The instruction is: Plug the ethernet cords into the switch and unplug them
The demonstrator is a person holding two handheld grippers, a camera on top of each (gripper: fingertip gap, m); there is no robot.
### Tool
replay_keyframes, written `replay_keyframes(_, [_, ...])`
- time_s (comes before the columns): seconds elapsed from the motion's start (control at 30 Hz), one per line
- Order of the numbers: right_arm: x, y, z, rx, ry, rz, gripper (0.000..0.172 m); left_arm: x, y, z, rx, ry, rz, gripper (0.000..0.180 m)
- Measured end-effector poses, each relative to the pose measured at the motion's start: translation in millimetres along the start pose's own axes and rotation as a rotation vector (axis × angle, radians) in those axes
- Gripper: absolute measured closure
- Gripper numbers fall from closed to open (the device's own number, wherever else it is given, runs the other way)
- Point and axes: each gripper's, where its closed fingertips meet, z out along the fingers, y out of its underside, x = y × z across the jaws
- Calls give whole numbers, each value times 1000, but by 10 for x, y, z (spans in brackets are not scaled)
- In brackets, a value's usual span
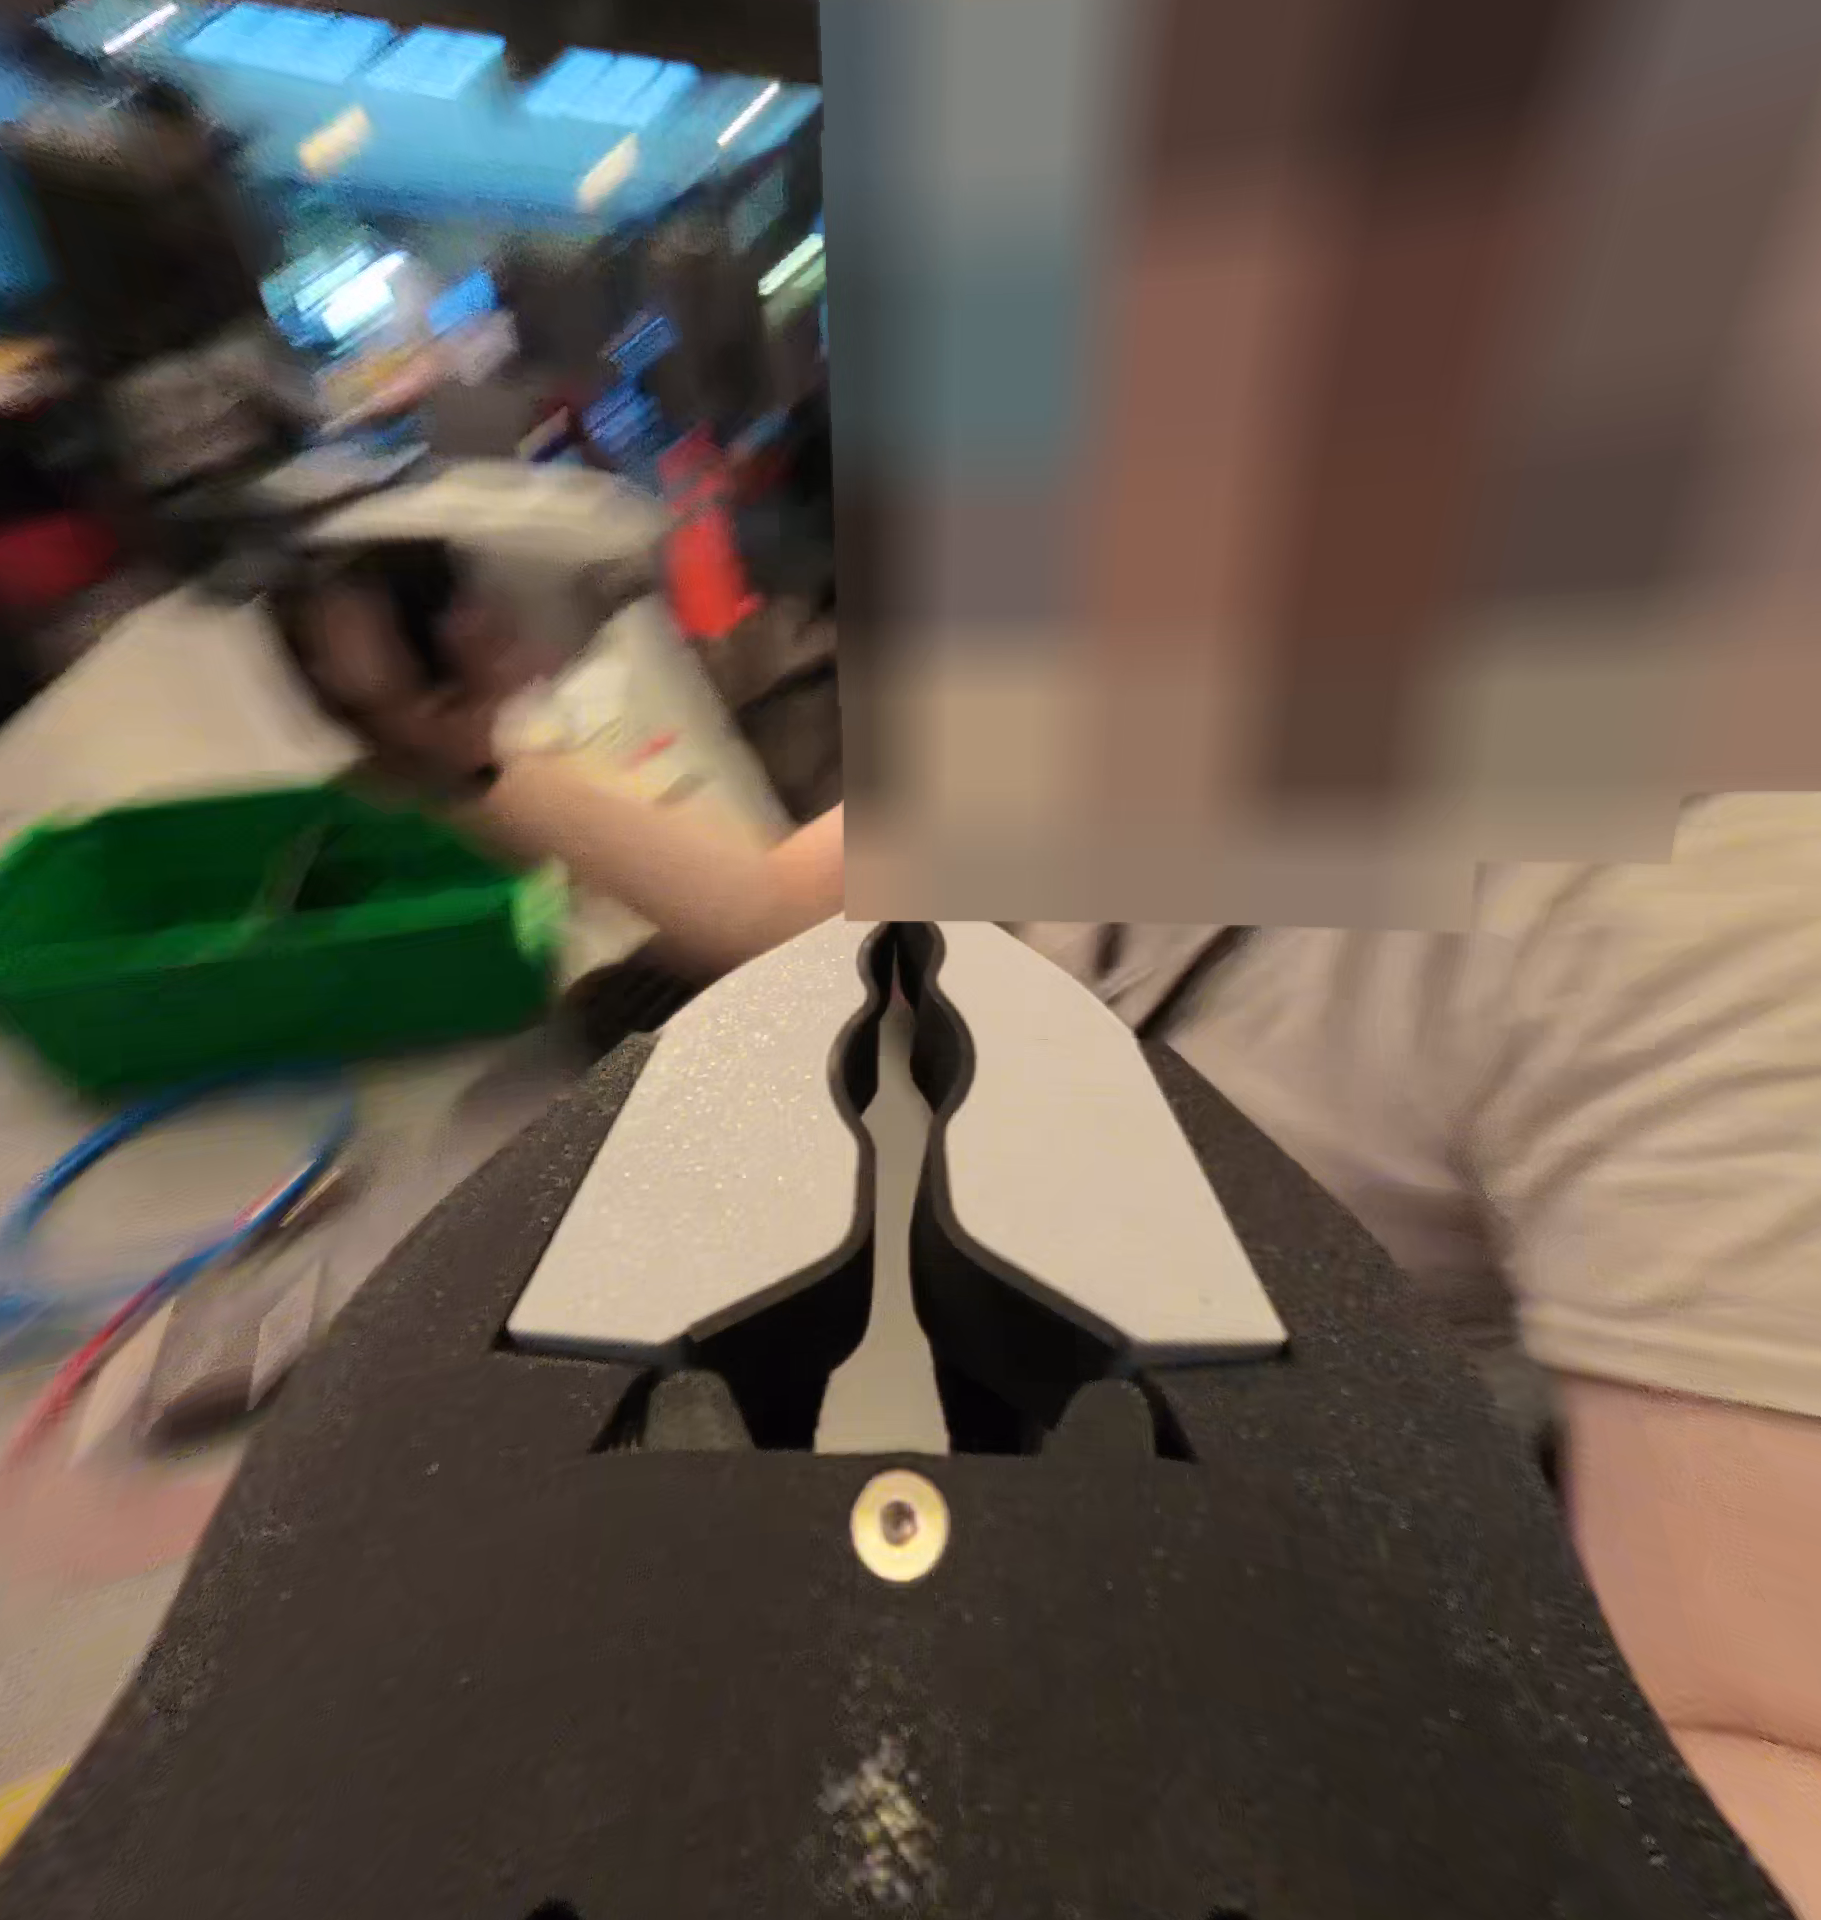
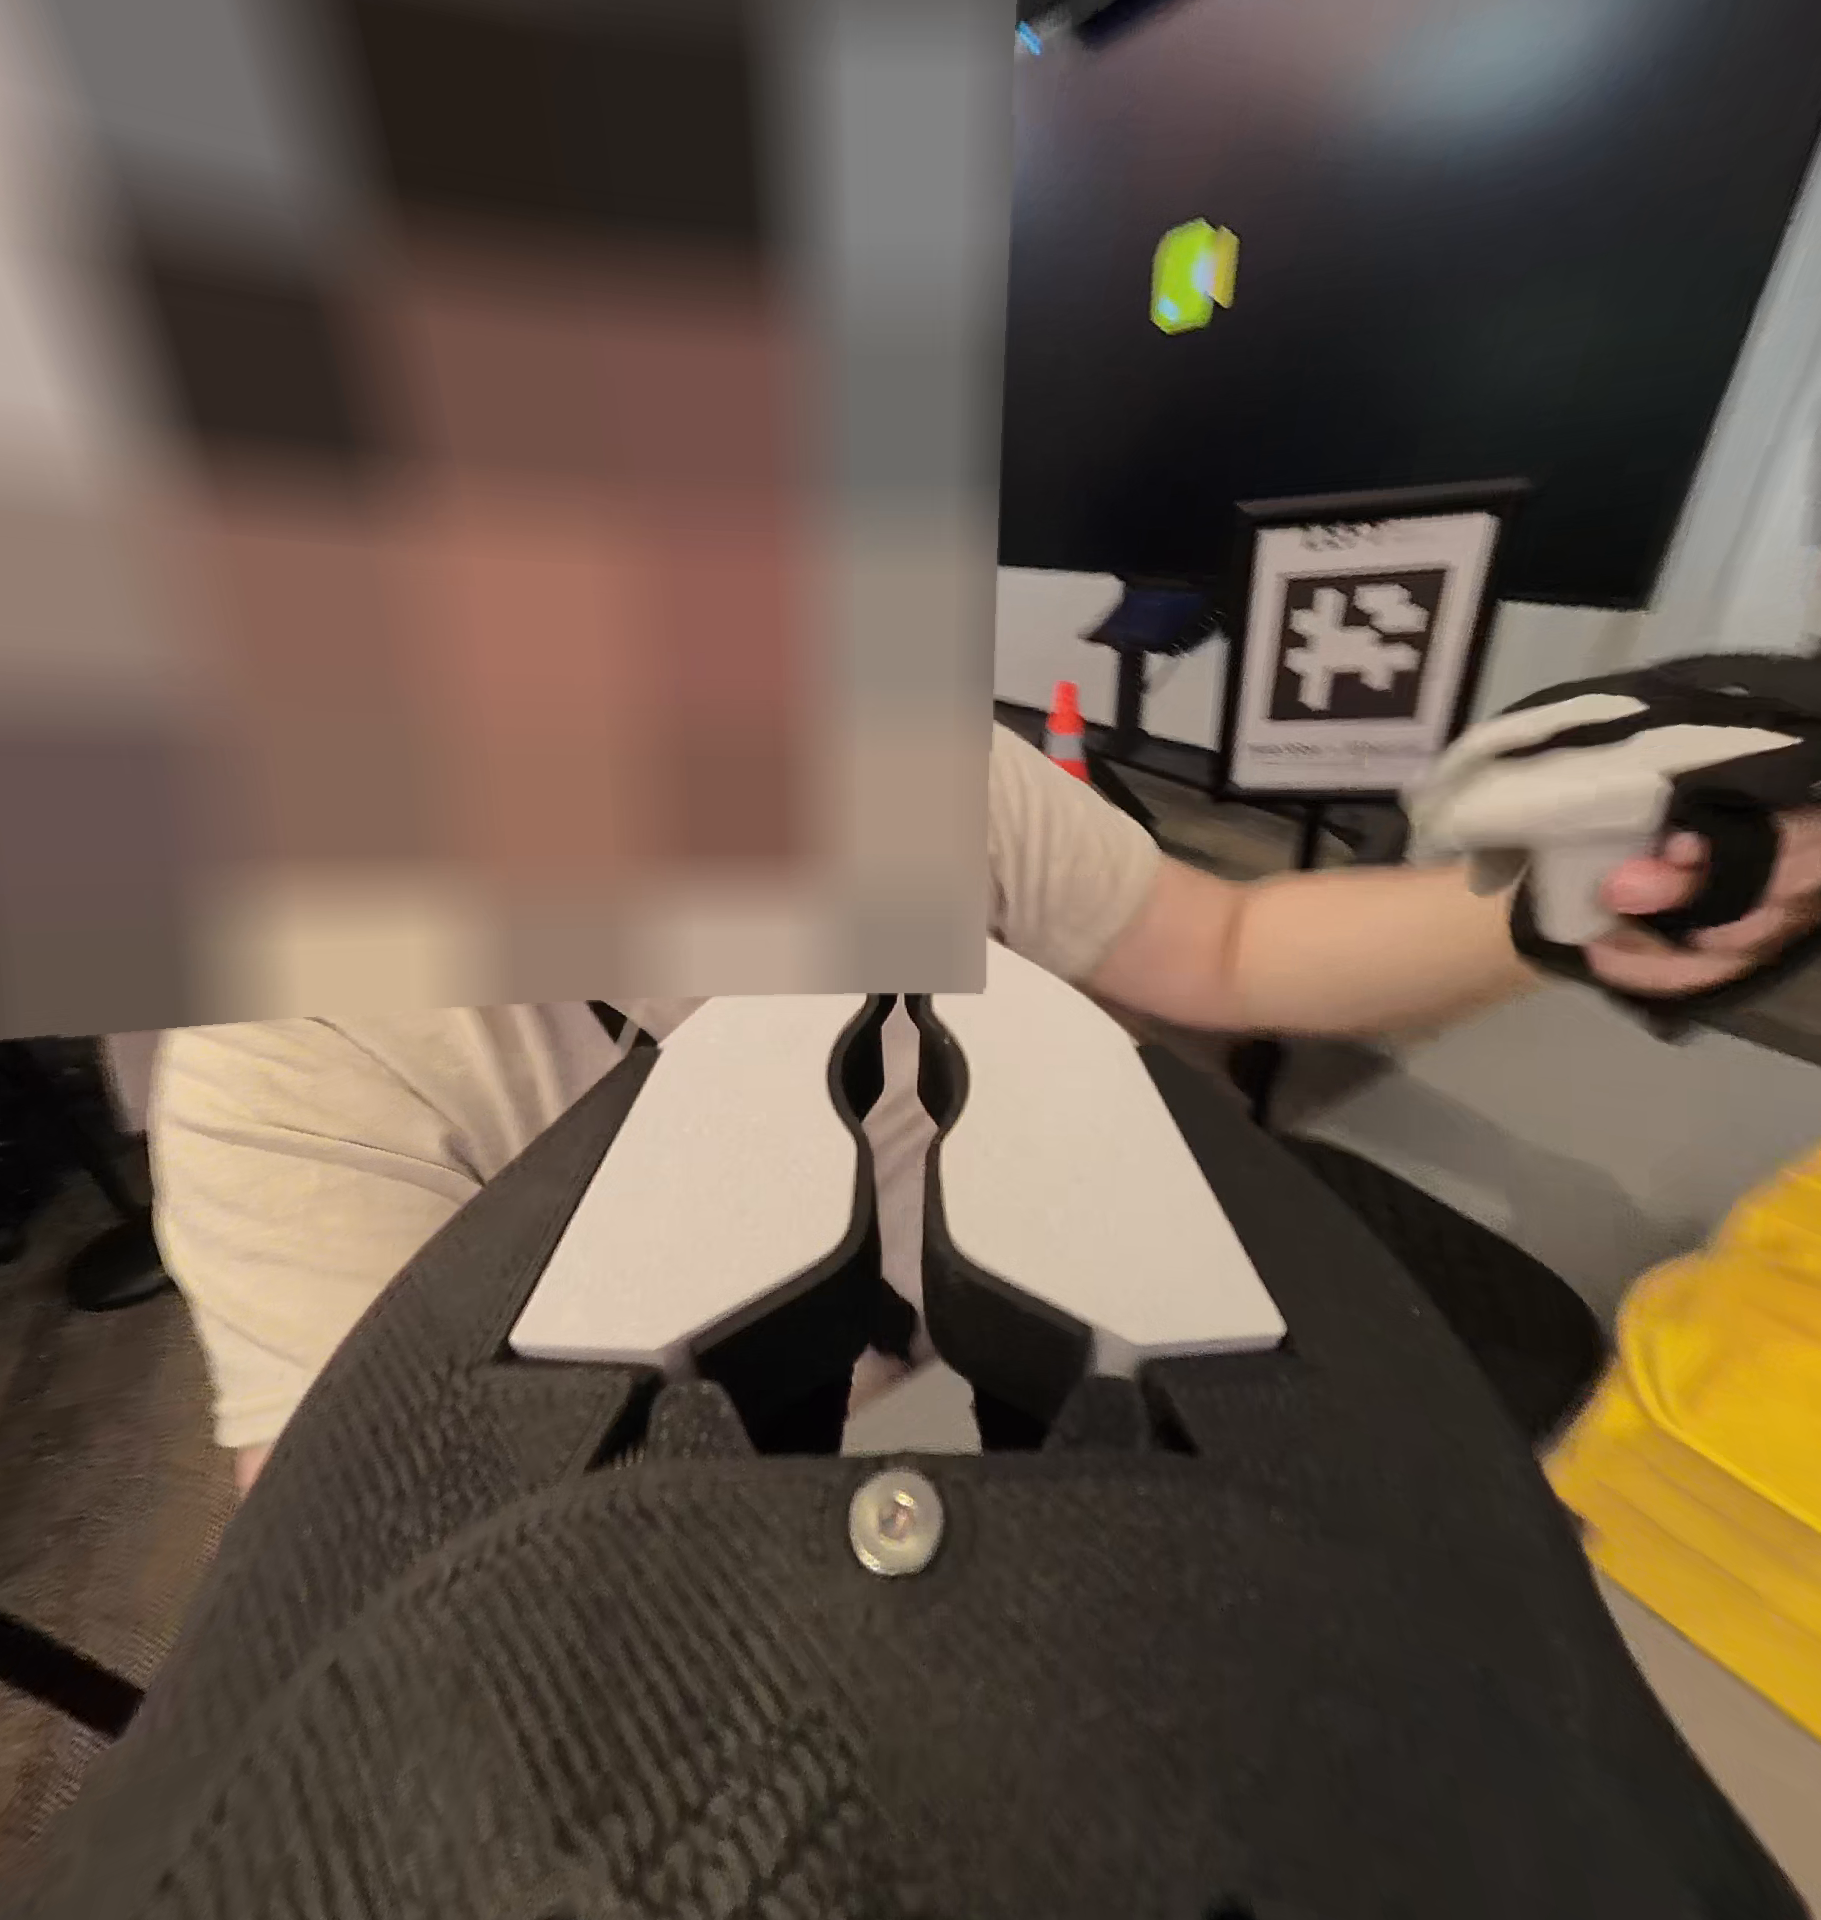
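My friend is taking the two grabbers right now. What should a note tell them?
Left gripper: jaws closed, nothing between them, pointed at the person's shirt, not at the work.
Right gripper: jaws closed too, nothing held, also facing the person.
Job's things: blurry blue and red cords lie loose on the table, in front of a green bin. A yellow bin sits beside the right gripper. No switch shows in either view.
Done: cannot tell from here.
Left: turn both grippers back to the table, find the switch, pick up a cord.
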Motion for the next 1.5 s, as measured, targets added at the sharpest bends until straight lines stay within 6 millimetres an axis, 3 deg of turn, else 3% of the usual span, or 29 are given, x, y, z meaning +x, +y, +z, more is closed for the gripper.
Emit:
replay_keyframes(0.03, [9,29,-12,-23,28,-11,171,-197,189,-137,-125,-192,19,172])
replay_keyframes(0.1, [13,81,-38,-68,76,-35,171,-514,541,-563,-339,-527,4,157])
replay_keyframes(0.2, [0,139,-82,-120,128,-81,169,-592,1043,-1048,-527,-705,-197,148])
replay_keyframes(0.27, [-15,142,-116,-131,152,-103,169,-585,1478,-1323,-700,-781,-317,140])
replay_keyframes(0.33, [-40,115,-154,-119,167,-116,169,-507,1861,-1423,-843,-761,-397,140])
replay_keyframes(0.4, [-63,91,-200,-103,182,-124,169,-474,2086,-1413,-922,-729,-428,137])
replay_keyframes(0.63, [-156,43,-332,-74,224,-163,169,-514,2493,-1469,-1233,-772,-300,139])
replay_keyframes(0.7, [-169,34,-351,-70,236,-178,169,-543,2562,-1514,-1299,-791,-248,158])
replay_keyframes(0.93, [-113,96,-316,-107,243,-169,168,-497,2447,-1493,-1260,-770,-276,169])
replay_keyframes(1.07, [-94,135,-294,-131,242,-168,167,-510,2197,-1425,-1174,-782,-264,174])
replay_keyframes(1.17, [-98,125,-312,-127,251,-175,167,-622,1834,-1449,-1056,-862,-245,175])
replay_keyframes(1.33, [-155,56,-453,-94,316,-197,167,-857,1027,-1519,-817,-1041,-207,175])
replay_keyframes(1.4, [-226,4,-528,-69,347,-222,167,-943,704,-1421,-760,-1076,-141,175])
replay_keyframes(1.5, [-343,-64,-640,-39,407,-266,167,-1080,316,-1008,-704,-1043,-37,175])
